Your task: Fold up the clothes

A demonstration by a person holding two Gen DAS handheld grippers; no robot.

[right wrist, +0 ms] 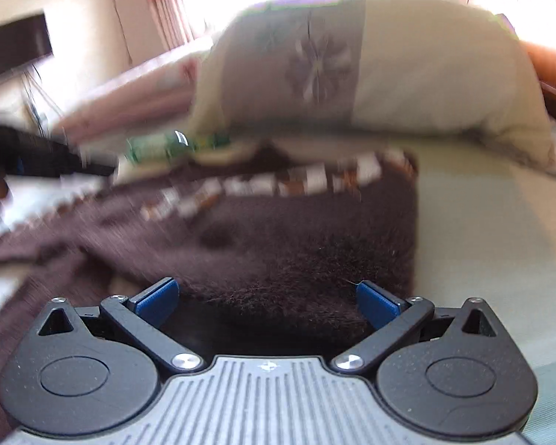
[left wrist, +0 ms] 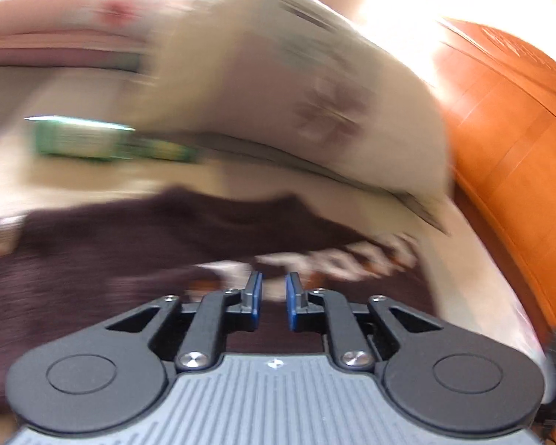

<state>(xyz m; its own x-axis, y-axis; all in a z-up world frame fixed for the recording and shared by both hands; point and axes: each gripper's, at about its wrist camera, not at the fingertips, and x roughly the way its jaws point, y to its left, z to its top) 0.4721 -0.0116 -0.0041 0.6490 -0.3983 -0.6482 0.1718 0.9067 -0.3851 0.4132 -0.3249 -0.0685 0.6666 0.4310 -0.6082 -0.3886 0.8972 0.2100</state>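
The dark brown sweater (right wrist: 278, 244) lies flat on the bed (right wrist: 482, 244), its patterned band towards the pillow (right wrist: 426, 74). The right gripper (right wrist: 268, 300) hangs over its near edge, jaws wide apart (nothing held); the left gripper (left wrist: 273, 302), jaws narrowly parted, holds nothing.

sweater (right wrist: 278, 244): showing dark brown fuzzy knit, matt
pillow (right wrist: 407, 74): showing cream woven cloth, matt
headboard (left wrist: 511, 141): showing orange-brown wood, glossy
right gripper (right wrist: 268, 302): showing matt black plastic
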